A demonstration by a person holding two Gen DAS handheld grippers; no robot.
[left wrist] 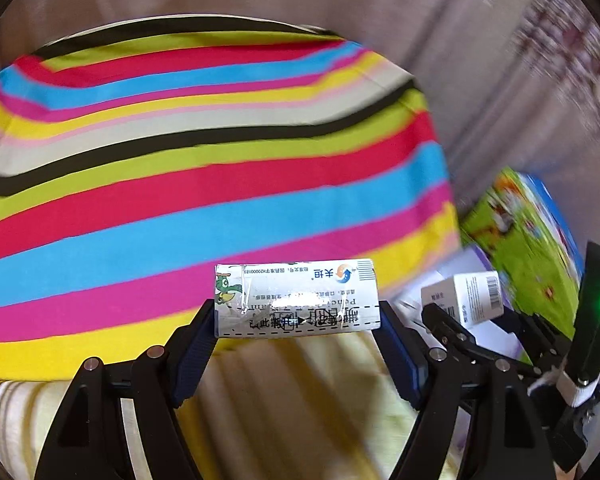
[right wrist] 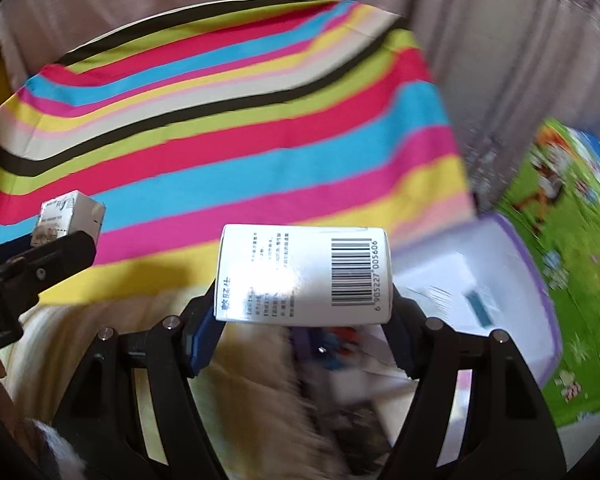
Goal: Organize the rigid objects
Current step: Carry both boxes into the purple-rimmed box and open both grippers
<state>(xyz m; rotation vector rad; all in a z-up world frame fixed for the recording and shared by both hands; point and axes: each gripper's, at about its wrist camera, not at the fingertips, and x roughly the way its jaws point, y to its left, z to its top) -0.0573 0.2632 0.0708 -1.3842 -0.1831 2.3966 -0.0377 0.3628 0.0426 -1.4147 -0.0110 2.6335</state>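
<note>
Between the blue pads of the left claw [left wrist: 298, 320] a taped white medicine carton [left wrist: 296, 300] is clamped crosswise, raised above the striped cloth [left wrist: 204, 152]. Right claw [right wrist: 304, 312] is clenched on a white barcode box [right wrist: 304, 276], held likewise. To the right lies an open green cartoon-printed box [right wrist: 560, 260] with white contents.
</note>
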